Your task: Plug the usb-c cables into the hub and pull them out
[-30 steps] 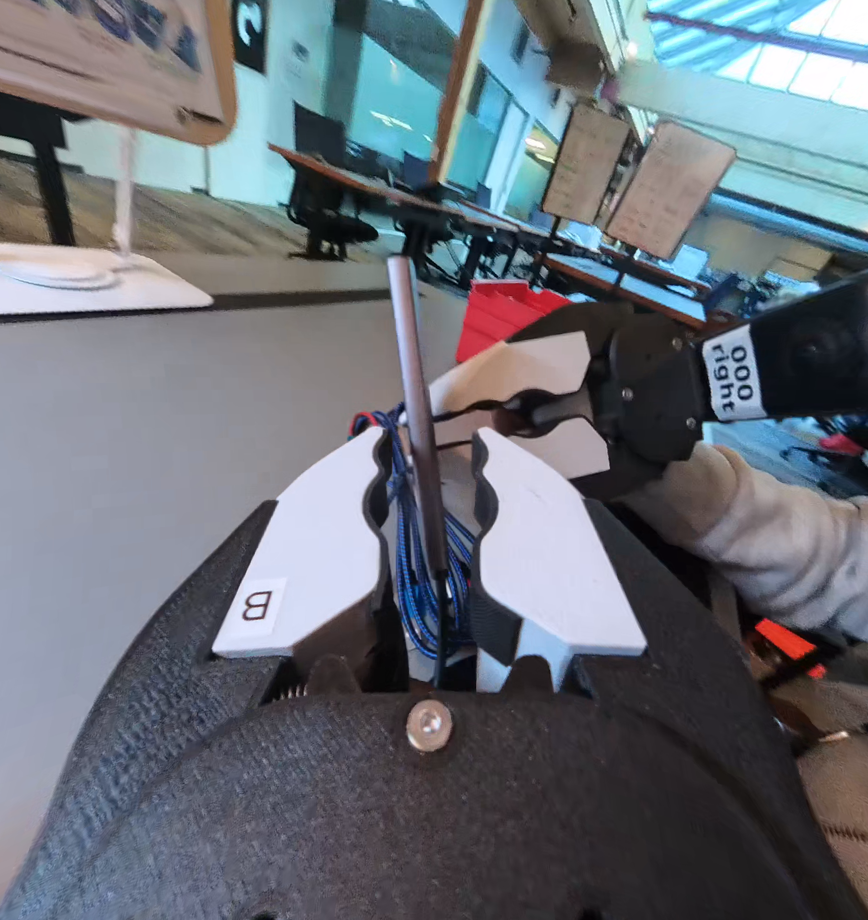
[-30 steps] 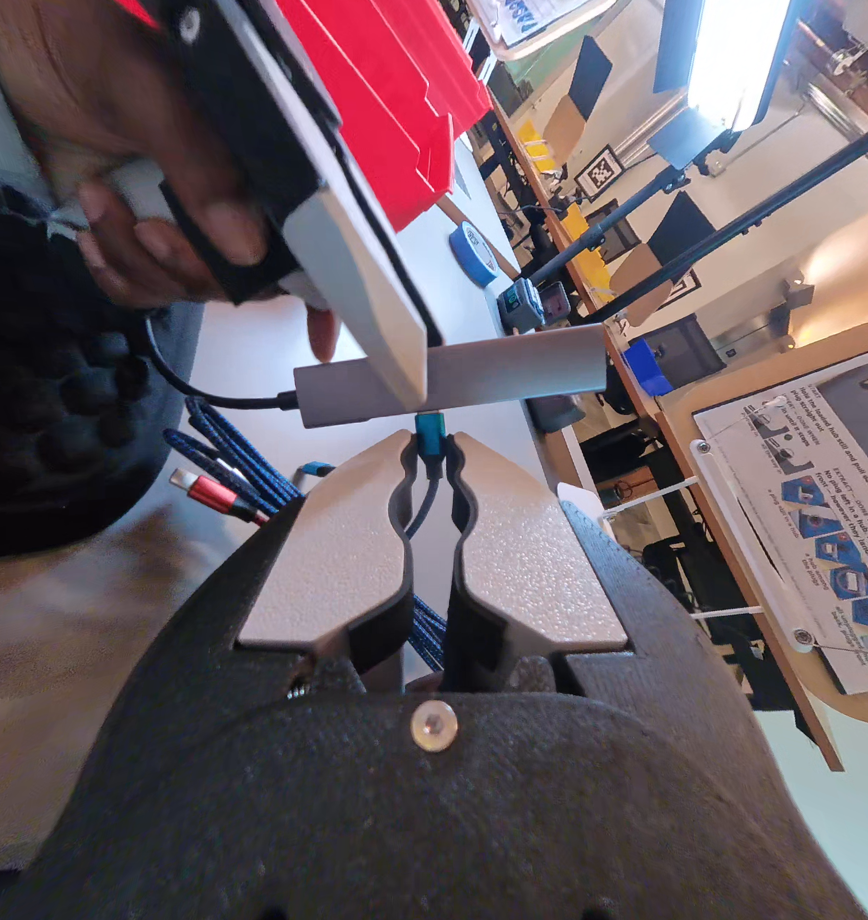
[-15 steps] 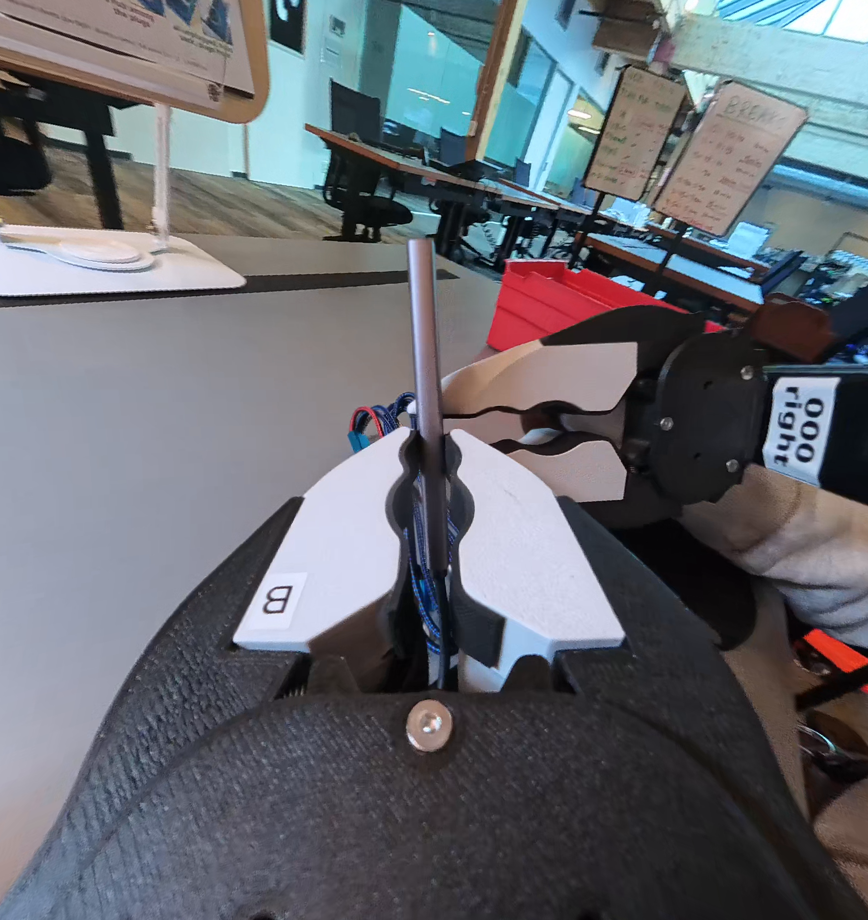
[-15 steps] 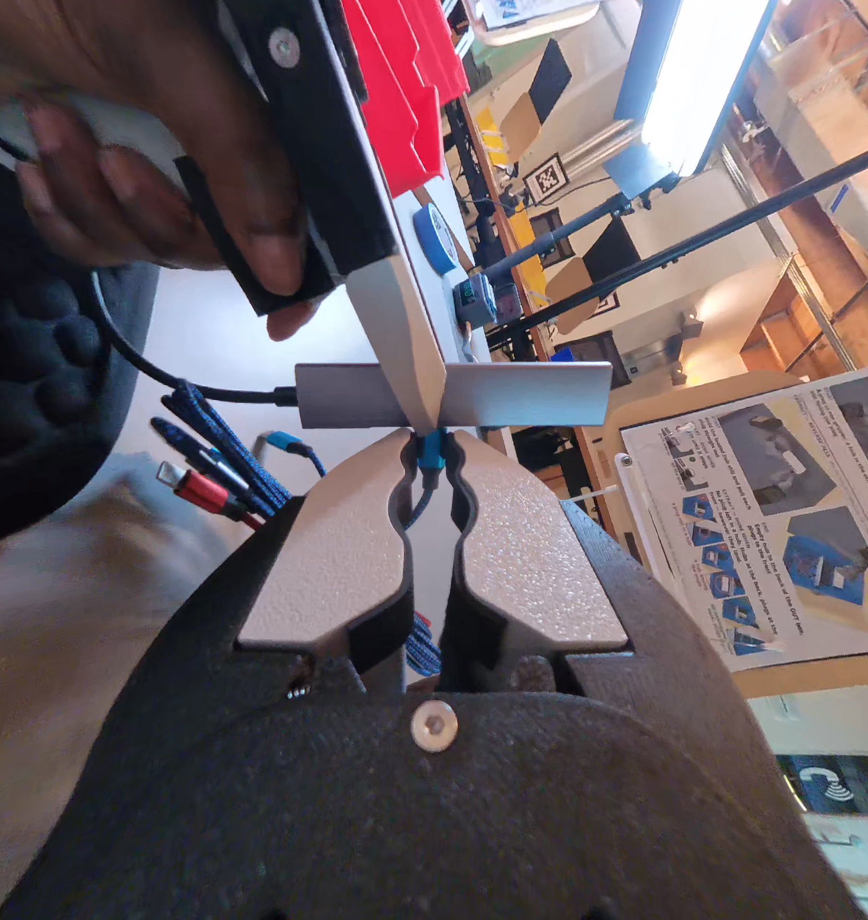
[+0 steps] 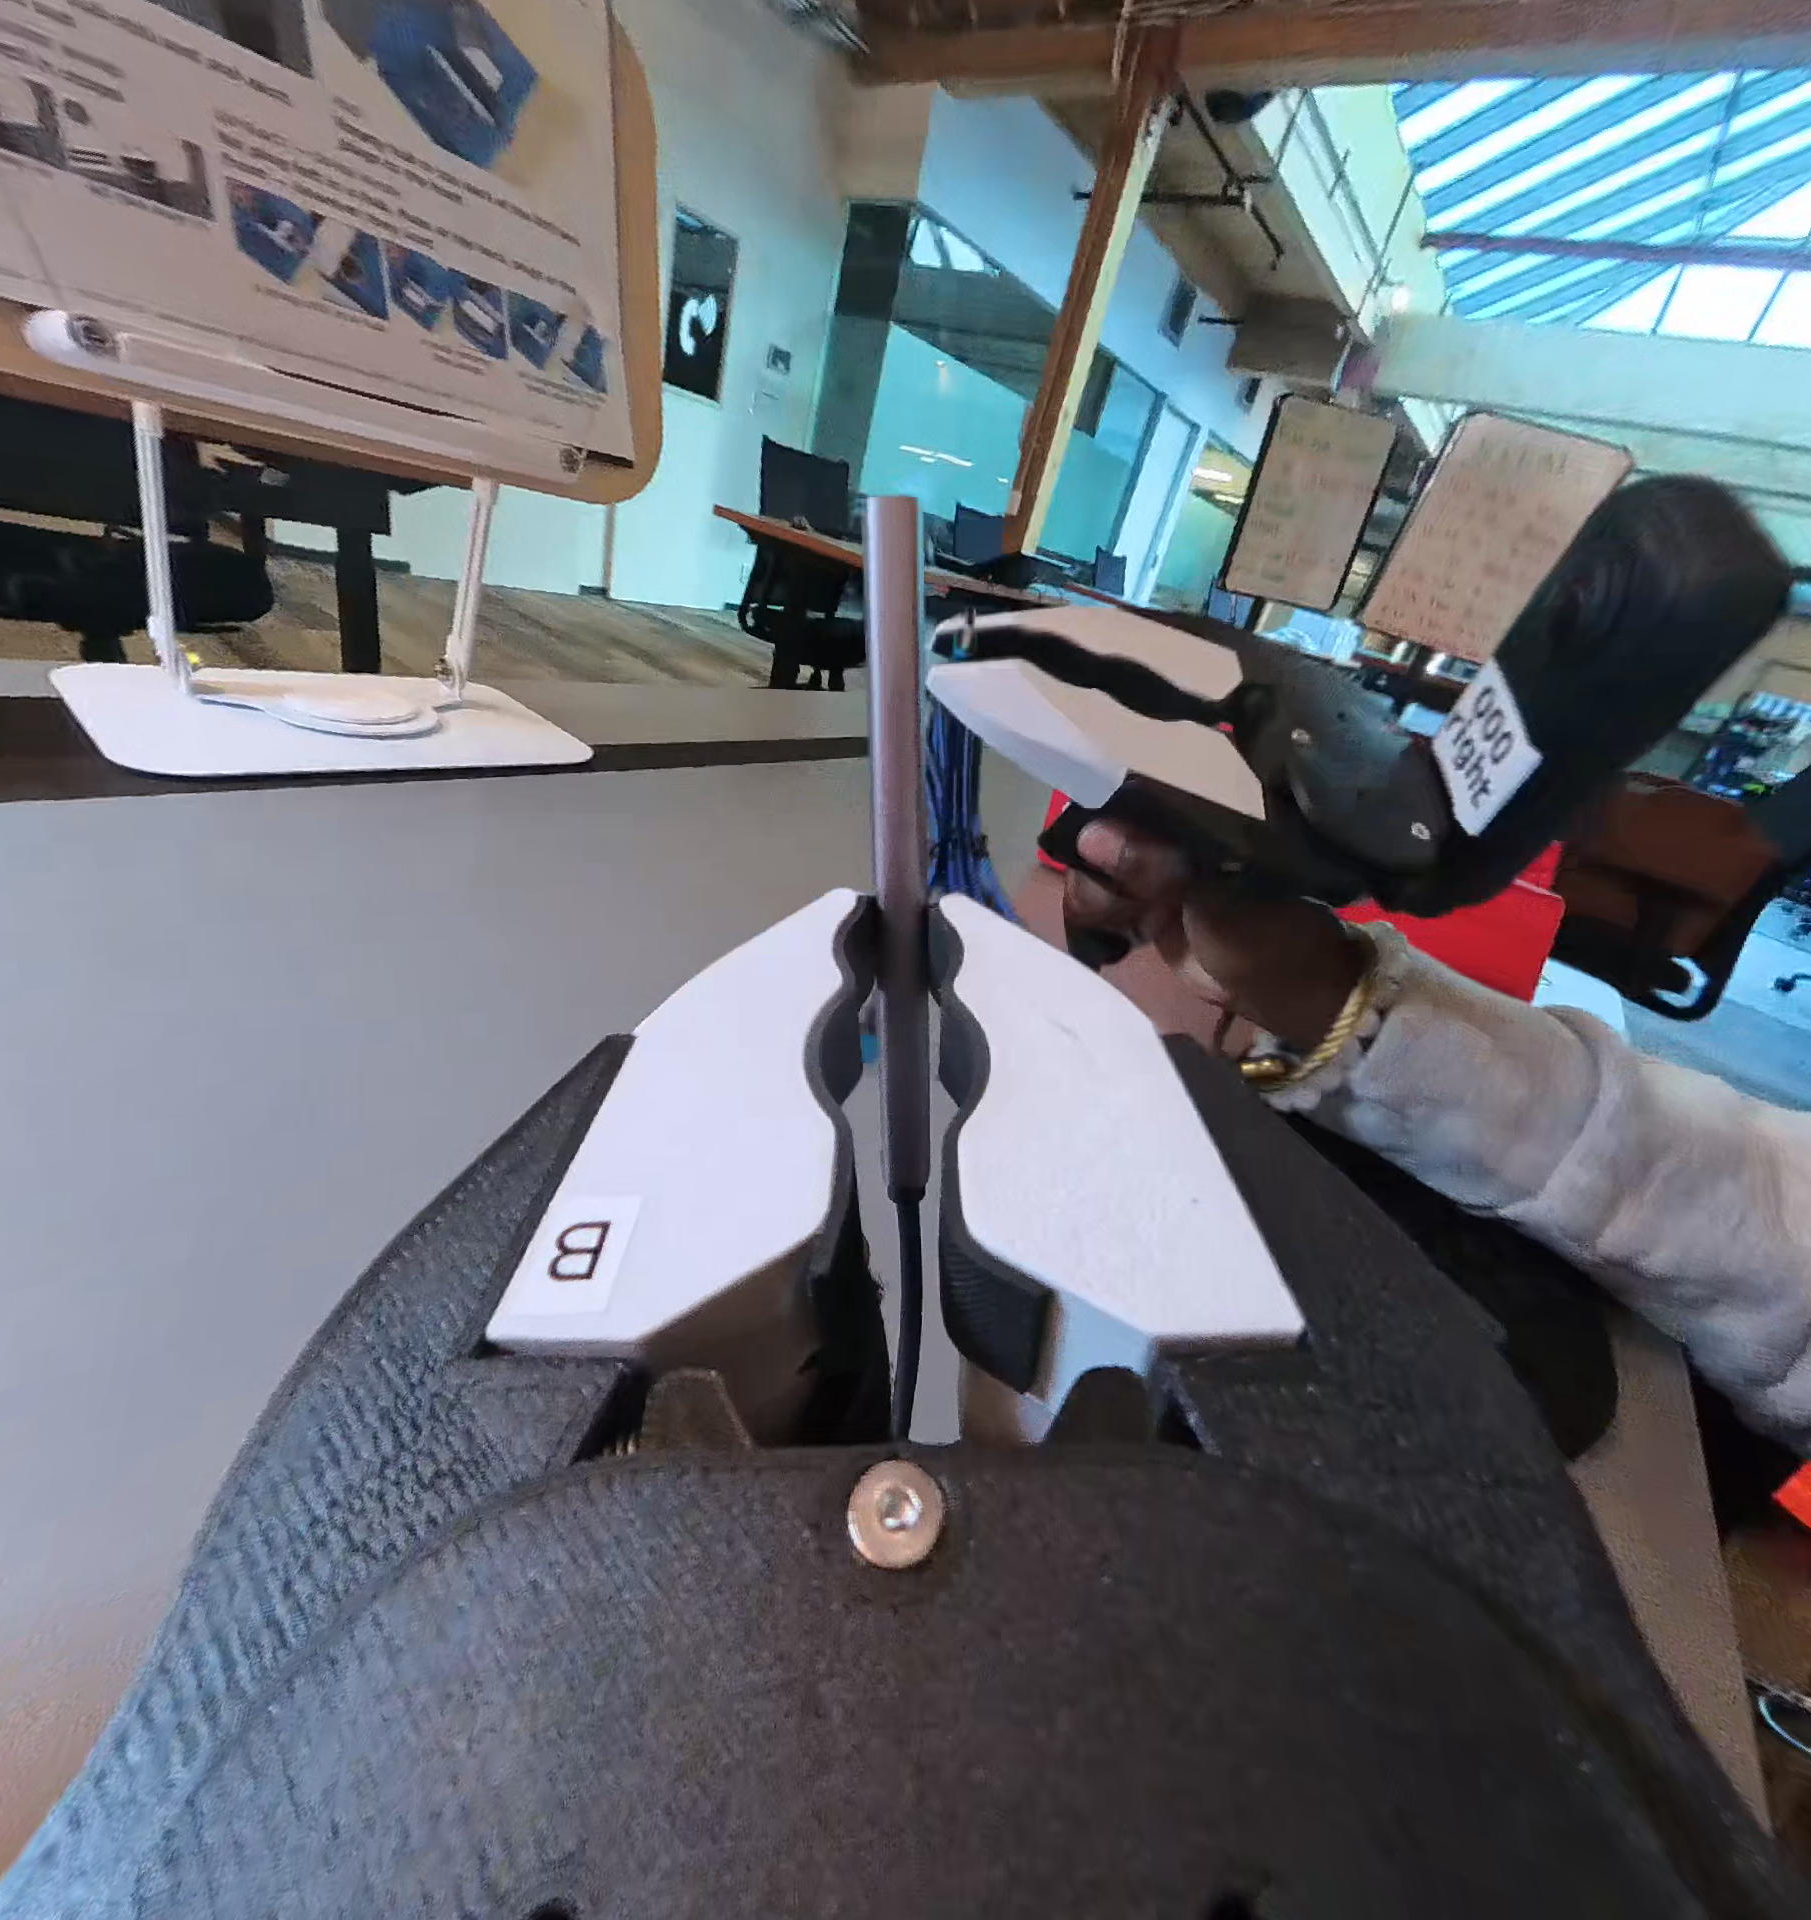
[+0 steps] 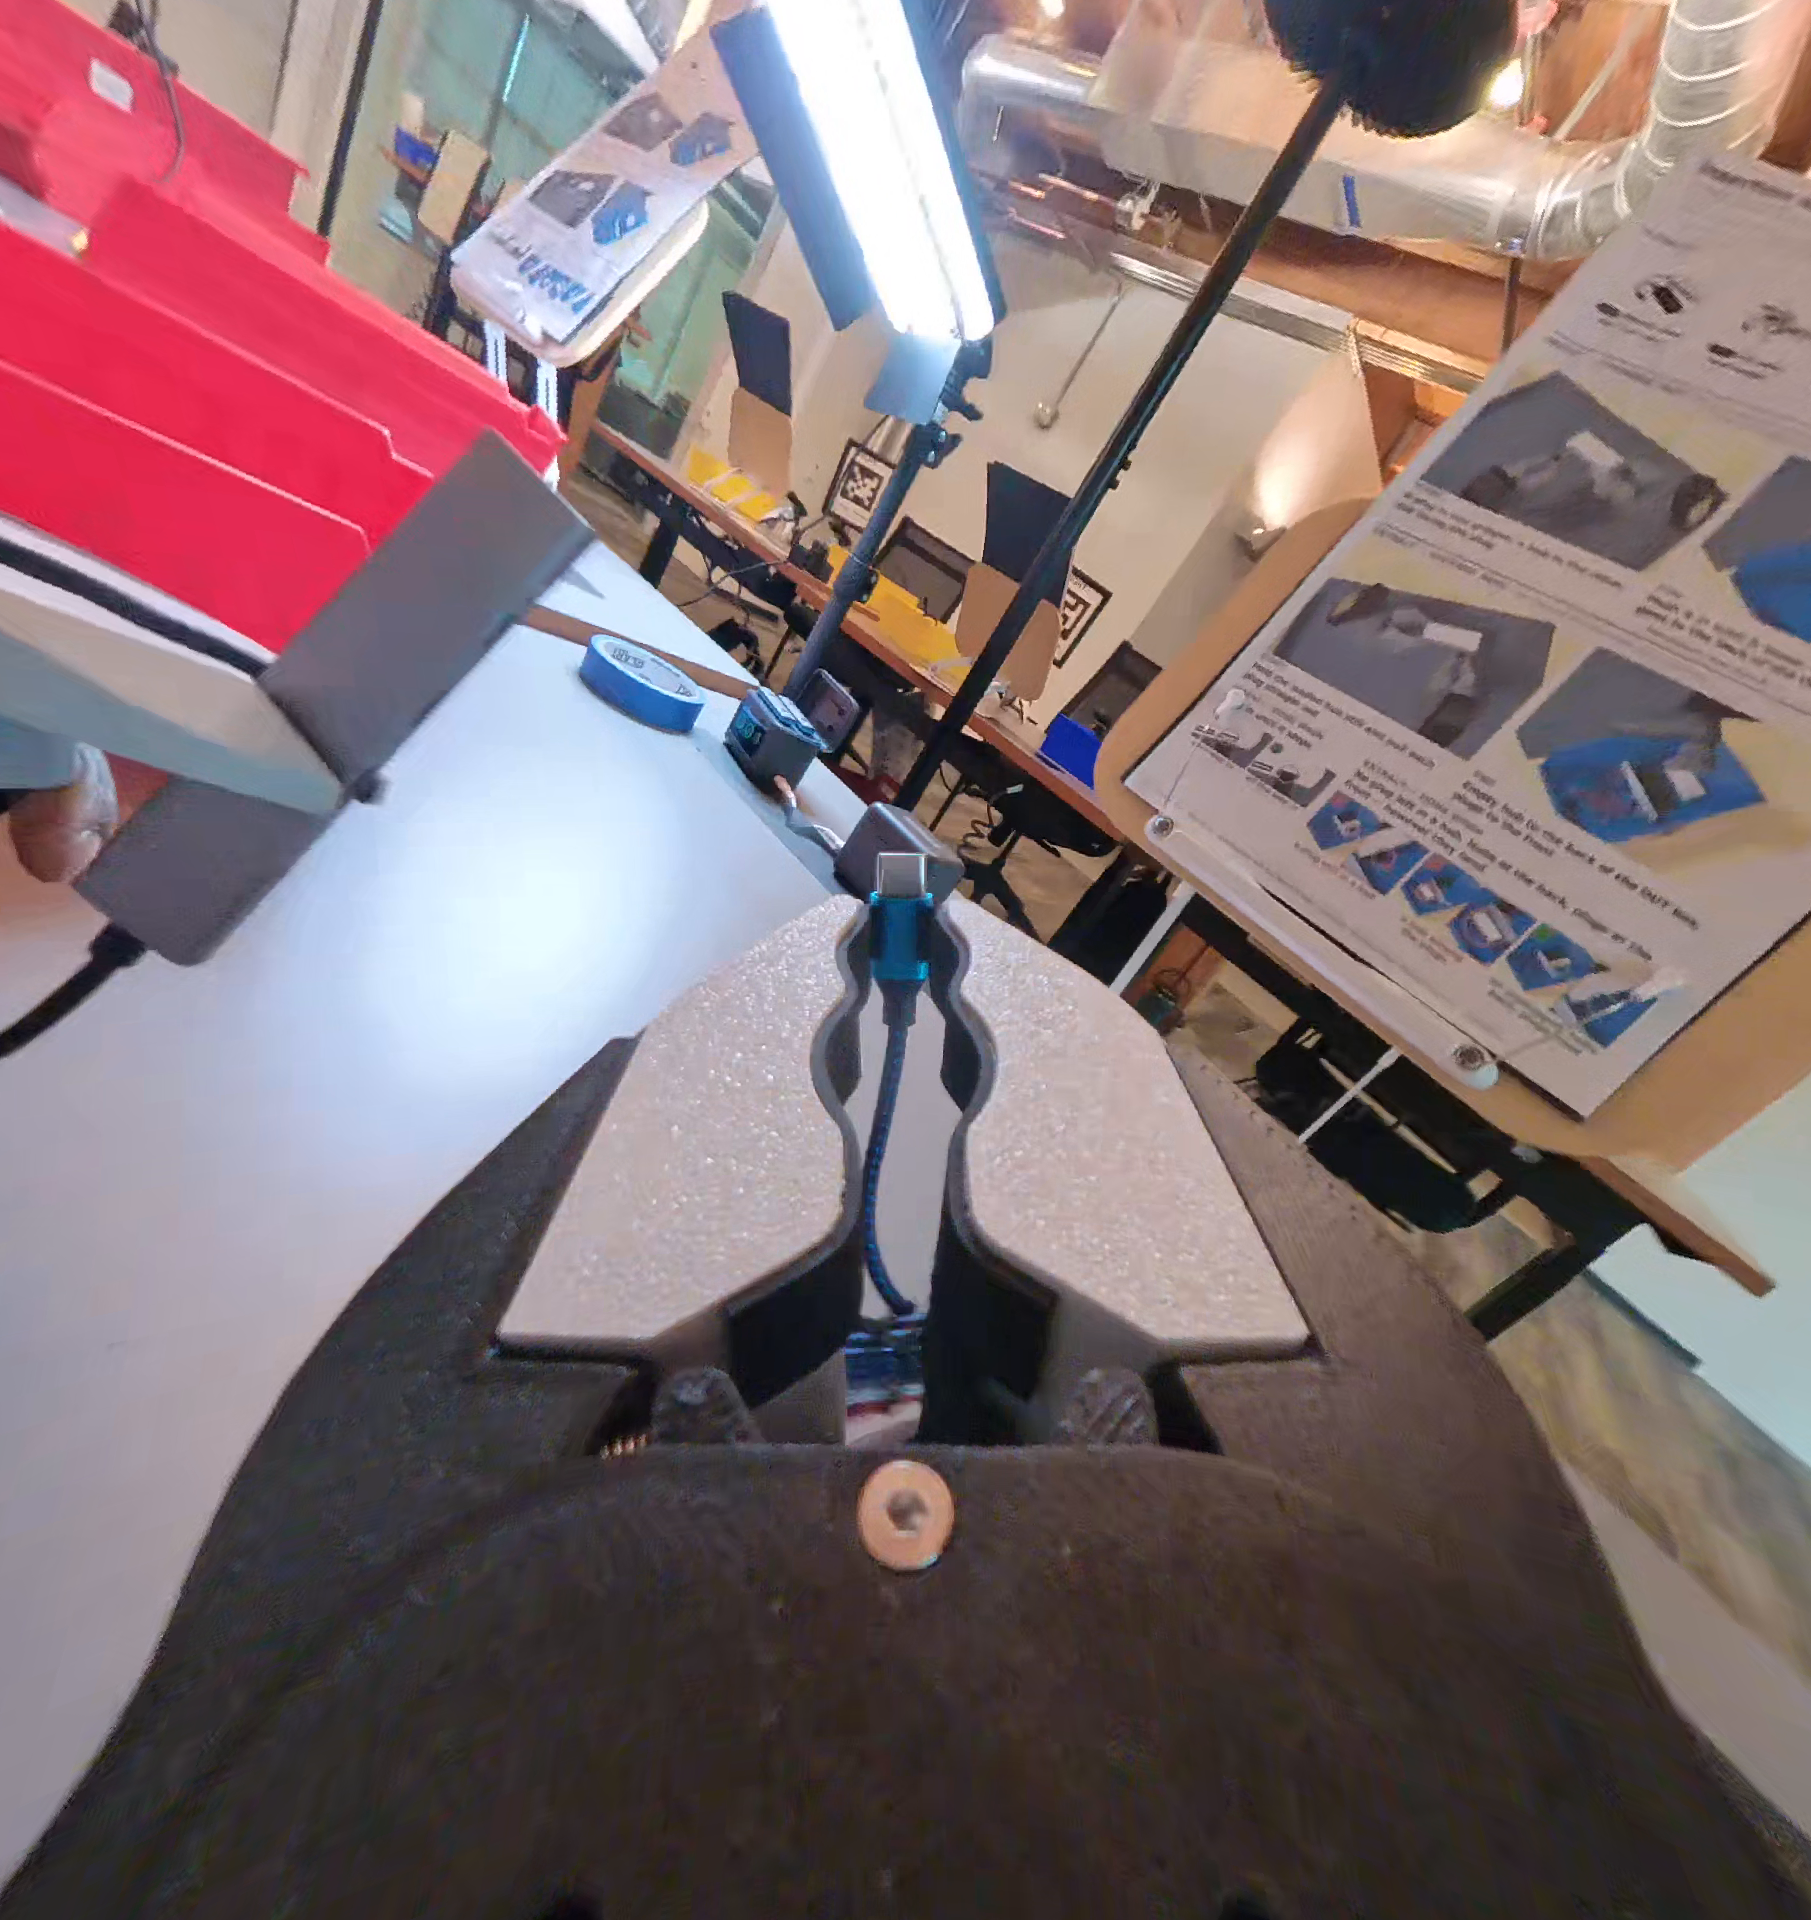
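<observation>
My left gripper [image 5: 899, 914] grips the grey hub [image 5: 896, 727], fingers closed on its lower end so that it stands upright above the grey counter [image 5: 309, 987], its black lead [image 5: 906, 1320] trailing back between the fingers. To the right of the hub, my right gripper [image 5: 958, 670] hangs in the air, apart from it, a bundle of blue cables [image 5: 958, 821] dangling beneath.

In the right wrist view, my right gripper [image 6: 901, 920] is clamped on a usb-c cable [image 6: 899, 940] by its blue connector shell, the bare metal plug poking out past the fingertips and clear of any port. The hub [image 6: 361, 665] sits at upper left of that plug, well apart, blurred, pinched by the left gripper's pale finger [image 6: 132, 686].

Beyond the hub lie red bins [image 6: 174, 395] and a roll of blue tape [image 6: 641, 681] on the counter; an instruction board [image 6: 1566, 665] stands right of the plug.
</observation>
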Motion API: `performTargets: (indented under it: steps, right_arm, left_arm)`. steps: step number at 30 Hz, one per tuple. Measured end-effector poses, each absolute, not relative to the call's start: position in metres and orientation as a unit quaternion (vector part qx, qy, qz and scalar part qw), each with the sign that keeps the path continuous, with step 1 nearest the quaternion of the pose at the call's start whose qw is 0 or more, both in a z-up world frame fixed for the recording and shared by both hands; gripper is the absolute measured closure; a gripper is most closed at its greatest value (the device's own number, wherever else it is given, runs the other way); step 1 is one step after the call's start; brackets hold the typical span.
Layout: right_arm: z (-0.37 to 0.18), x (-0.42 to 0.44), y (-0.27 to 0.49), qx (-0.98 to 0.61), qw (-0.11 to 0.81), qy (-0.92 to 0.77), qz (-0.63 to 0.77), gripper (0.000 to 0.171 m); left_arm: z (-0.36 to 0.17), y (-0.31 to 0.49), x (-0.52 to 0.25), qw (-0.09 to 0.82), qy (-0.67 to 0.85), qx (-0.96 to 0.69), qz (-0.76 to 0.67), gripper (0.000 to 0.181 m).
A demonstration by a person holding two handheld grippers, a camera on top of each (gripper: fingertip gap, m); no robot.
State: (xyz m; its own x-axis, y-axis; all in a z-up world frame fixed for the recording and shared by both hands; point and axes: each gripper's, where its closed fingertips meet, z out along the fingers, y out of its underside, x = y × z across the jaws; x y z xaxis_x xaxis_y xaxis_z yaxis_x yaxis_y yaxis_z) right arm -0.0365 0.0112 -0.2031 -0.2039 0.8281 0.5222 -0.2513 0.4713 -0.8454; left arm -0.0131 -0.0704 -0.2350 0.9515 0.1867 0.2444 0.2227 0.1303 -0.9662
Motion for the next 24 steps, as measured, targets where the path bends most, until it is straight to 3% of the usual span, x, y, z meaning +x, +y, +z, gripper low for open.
performTargets:
  steps: [7,17,24]
  right_arm:
    - [-0.151,-0.001,0.045,-0.257,0.605,-0.558,0.506,0.161]
    - [-0.069,0.114,0.140,-0.368,0.668,-0.563,0.319,0.161]
    - [-0.083,0.187,0.253,-0.469,0.660,-0.545,0.217,0.161]
  left_arm:
    - [-0.230,-0.077,-0.015,0.752,-0.167,-0.634,-0.064,0.171]
    - [-0.230,-0.077,-0.012,0.754,-0.156,-0.636,-0.051,0.171]
    - [-0.230,-0.076,-0.012,0.753,-0.155,-0.637,-0.049,0.171]
